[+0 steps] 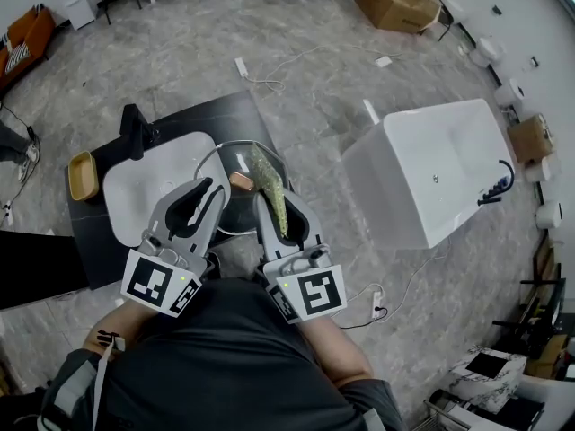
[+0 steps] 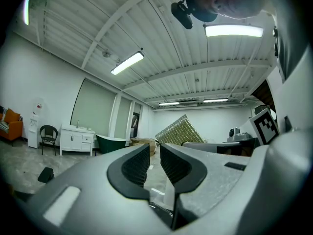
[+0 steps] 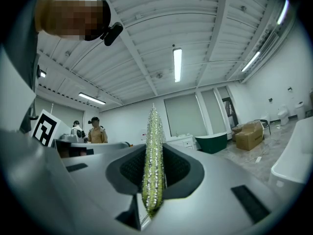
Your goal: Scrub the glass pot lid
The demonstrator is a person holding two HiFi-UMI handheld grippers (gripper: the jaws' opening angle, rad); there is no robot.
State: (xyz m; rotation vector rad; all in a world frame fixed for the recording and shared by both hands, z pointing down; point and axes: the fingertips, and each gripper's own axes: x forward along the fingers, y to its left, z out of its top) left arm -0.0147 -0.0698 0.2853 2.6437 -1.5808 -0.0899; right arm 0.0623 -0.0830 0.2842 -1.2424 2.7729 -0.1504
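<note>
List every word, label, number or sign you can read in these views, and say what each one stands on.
No words or numbers can be read in any view.
The square markers on the left gripper and right gripper are coded patterns, not text.
Any print on the cardboard box is too small to read.
No label shows on the glass pot lid or the scrub pad.

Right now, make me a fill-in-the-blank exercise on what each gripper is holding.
1. The right gripper is shut on the ___ glittery scrubbing pad.
2. The left gripper grips the round ___ pot lid.
3. In the head view, the lid's knob shows ___ of the pad.
Missing words: green; glass; left.
</note>
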